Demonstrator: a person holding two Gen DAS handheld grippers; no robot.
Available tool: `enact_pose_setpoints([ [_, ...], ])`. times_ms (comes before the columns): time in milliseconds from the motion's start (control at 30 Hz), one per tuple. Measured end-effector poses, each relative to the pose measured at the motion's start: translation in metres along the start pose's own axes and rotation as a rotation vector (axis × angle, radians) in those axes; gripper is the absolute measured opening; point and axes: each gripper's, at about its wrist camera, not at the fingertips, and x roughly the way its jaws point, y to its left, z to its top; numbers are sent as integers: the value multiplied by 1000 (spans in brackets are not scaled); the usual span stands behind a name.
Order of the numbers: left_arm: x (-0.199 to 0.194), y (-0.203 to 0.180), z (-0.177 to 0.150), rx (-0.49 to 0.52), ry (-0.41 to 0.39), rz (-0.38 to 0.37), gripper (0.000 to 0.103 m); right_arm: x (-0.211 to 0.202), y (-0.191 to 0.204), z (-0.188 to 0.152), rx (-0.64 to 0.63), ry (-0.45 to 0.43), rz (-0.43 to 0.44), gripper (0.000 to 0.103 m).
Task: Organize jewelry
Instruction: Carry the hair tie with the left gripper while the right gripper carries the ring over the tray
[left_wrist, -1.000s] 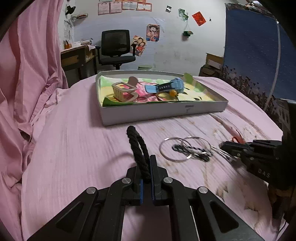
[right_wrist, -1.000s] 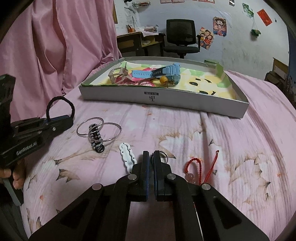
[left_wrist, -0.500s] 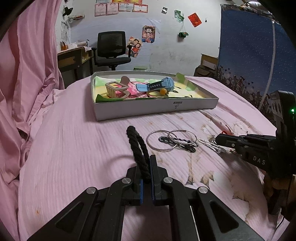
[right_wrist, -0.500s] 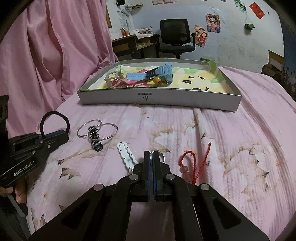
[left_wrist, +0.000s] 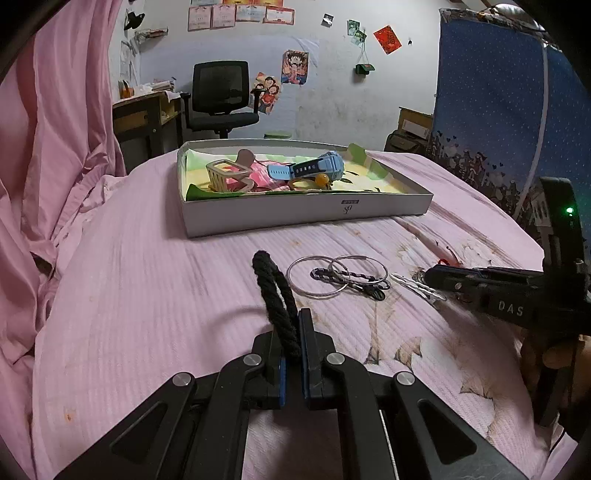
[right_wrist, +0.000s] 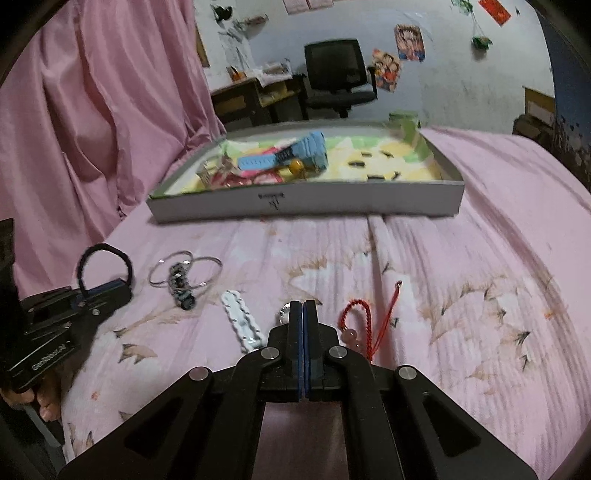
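Note:
My left gripper (left_wrist: 291, 325) is shut on a black rope hair tie (left_wrist: 275, 291), held upright above the pink bedspread; it also shows in the right wrist view (right_wrist: 105, 266). My right gripper (right_wrist: 303, 314) is shut with a small silver piece (right_wrist: 283, 314) at its tips; whether it grips it is unclear. The grey tray (left_wrist: 306, 216) lies ahead and holds a blue watch (left_wrist: 310, 168), a beige clip (left_wrist: 225, 175) and an amber bead ring (left_wrist: 319, 180). Two silver hoops with a braided band (left_wrist: 338, 277), a white clip (right_wrist: 240, 325) and a red bead cord (right_wrist: 356, 325) lie on the bedspread.
A pink curtain (left_wrist: 48, 147) hangs at the left. A black office chair (left_wrist: 221, 99) and a desk (left_wrist: 144, 118) stand behind the bed. A blue starry cloth (left_wrist: 491, 110) hangs at the right.
Both grippers have drawn back and risen a little from the tray. My left gripper still holds the hair tie. My right gripper has swung slightly right.

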Motion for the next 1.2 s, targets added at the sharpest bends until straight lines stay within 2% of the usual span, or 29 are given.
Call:
enact_pose_setpoints([
  [33, 0, 0, 0, -1, 0, -1, 6, 3, -1, 0, 3, 13, 5, 4],
  [67, 0, 0, 0, -1, 0, -2, 6, 6, 0, -1, 5, 23, 8, 12],
  [100, 0, 0, 0, -1, 0, -2, 6, 8, -1, -1, 7, 32, 9, 27],
  [167, 0, 0, 0, -1, 1, -1, 6, 9, 0, -1, 7, 32, 15, 37],
  [367, 0, 0, 0, -2, 0, -3, 6, 17, 3, 0, -2, 59, 22, 35],
  [467, 0, 0, 0, -1, -1, -5, 6, 22, 4, 2, -10, 75, 20, 20],
  [500, 0, 0, 0, 0, -3, -7, 6, 23, 4, 1, -11, 80, 19, 18],
  [667, -5, -3, 4, 18, -35, -9, 6, 19, 4, 1, -11, 64, 25, 18],
  [967, -22, -9, 37, 72, -168, 34, 6, -10, 19, 17, -82, -99, 51, 18],
  [1200, -18, -4, 74, 53, -259, 108, 6, -25, 28, 48, -105, -250, 63, 18],
])
